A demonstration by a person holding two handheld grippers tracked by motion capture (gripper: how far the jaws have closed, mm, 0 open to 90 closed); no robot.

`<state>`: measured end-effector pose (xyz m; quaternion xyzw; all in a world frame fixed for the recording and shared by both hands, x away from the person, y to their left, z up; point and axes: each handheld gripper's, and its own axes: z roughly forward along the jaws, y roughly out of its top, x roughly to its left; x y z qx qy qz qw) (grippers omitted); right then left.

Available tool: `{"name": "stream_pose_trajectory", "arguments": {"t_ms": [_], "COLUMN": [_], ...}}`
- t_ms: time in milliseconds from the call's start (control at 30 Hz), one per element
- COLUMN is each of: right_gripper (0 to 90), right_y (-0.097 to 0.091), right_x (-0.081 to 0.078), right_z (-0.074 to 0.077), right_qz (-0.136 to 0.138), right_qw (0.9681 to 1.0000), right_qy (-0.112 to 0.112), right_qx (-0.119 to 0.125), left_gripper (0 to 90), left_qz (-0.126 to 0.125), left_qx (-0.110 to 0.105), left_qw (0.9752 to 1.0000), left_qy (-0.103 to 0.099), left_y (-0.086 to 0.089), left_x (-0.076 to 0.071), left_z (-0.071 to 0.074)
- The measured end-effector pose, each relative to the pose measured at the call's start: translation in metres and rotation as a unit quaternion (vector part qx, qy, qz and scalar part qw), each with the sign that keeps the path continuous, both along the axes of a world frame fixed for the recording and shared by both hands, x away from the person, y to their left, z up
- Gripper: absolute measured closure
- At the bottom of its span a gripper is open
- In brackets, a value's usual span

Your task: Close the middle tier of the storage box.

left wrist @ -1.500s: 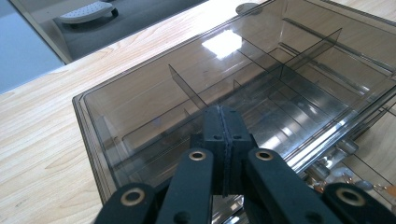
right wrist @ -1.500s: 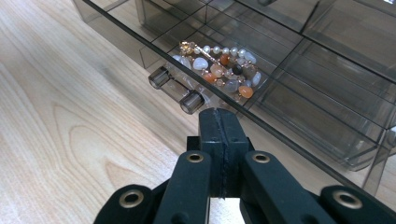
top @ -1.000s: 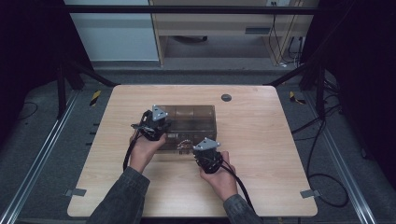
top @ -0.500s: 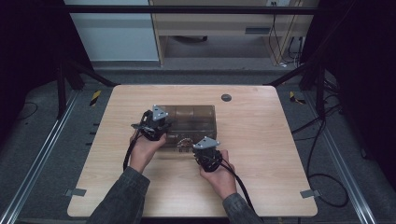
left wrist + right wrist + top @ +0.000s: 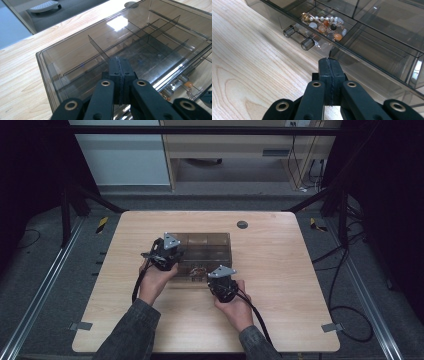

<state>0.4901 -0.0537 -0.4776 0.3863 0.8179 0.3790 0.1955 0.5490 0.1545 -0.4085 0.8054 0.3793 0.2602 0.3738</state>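
Observation:
A smoked clear plastic organiser box [image 5: 205,252] with thin dividers stands in the middle of the wooden table [image 5: 280,270]. In the left gripper view its top [image 5: 125,42] spreads out just beyond my left gripper [image 5: 119,65], whose jaws are pressed together with nothing between them. My right gripper [image 5: 329,65] is shut too and empty, right at the box's front edge [image 5: 372,62]. A front compartment holds a beaded bracelet [image 5: 324,23] of pearl, orange and dark beads, above a clear bar handle [image 5: 298,36]. From above, the left gripper [image 5: 165,251] sits at the box's left side and the right gripper [image 5: 220,281] at its front.
A round grommet [image 5: 242,224] lies in the table's far right part. A dark frame with rails surrounds the table, and cables [image 5: 350,320] lie on the floor at the right. Bare wood lies to the left, right and front of the box.

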Motion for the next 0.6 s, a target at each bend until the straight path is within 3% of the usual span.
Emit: {"name": "stream_pose_trajectory", "arguments": {"t_ms": [600], "right_gripper": [90.0], "right_y": [-0.002], "right_x": [0.012], "right_z": [0.004], "right_qz": [-0.004], "right_qw": [1.0000], "right_qy": [0.001], "right_qx": [0.004], "left_gripper": [89.8], "left_qz": [-0.001], "left_qx": [-0.006], "left_qw": [1.0000], "left_qy": [0.000], "left_y": [0.001], "left_x": [0.000], "left_z": [0.000]}}
